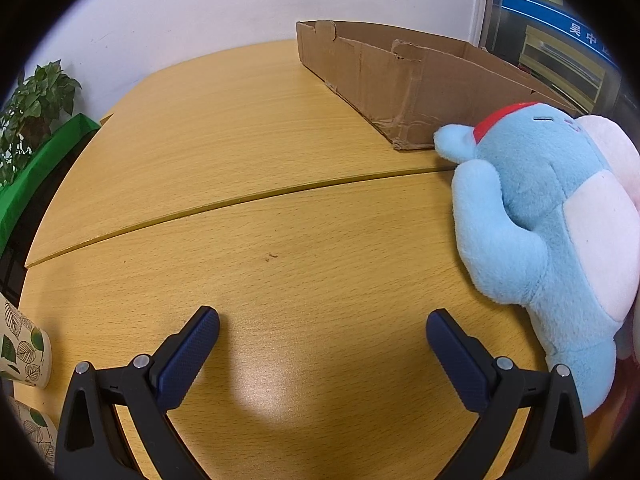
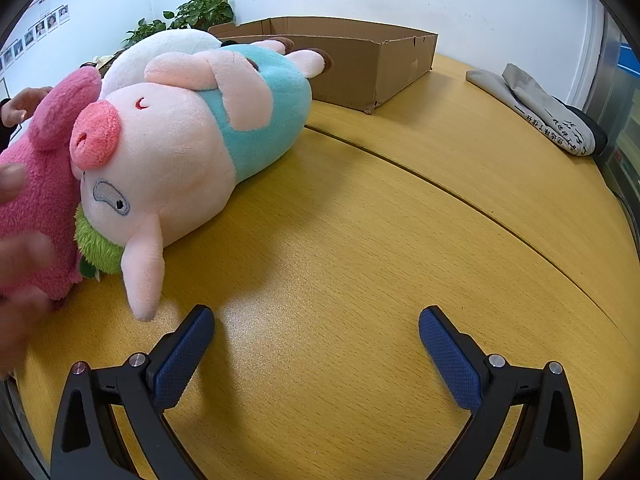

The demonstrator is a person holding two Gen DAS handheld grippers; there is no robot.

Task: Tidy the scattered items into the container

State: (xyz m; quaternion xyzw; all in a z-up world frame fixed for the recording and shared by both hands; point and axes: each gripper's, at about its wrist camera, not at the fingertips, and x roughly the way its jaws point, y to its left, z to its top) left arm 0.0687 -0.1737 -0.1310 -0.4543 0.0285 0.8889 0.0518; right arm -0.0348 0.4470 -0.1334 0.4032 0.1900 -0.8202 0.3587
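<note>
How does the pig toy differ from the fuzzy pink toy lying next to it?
The pig toy is pale pink with a smooth nap and a light blue outfit; the pink toy is deep pink and shaggy. The pig shows a snout and an eye; the pink toy shows no face here. Both are soft toys lying on the wooden table, touching.

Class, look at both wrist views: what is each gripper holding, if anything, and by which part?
Nothing is held. The left gripper and the right gripper are both open over the bare table, with no toy between their fingers.
</note>
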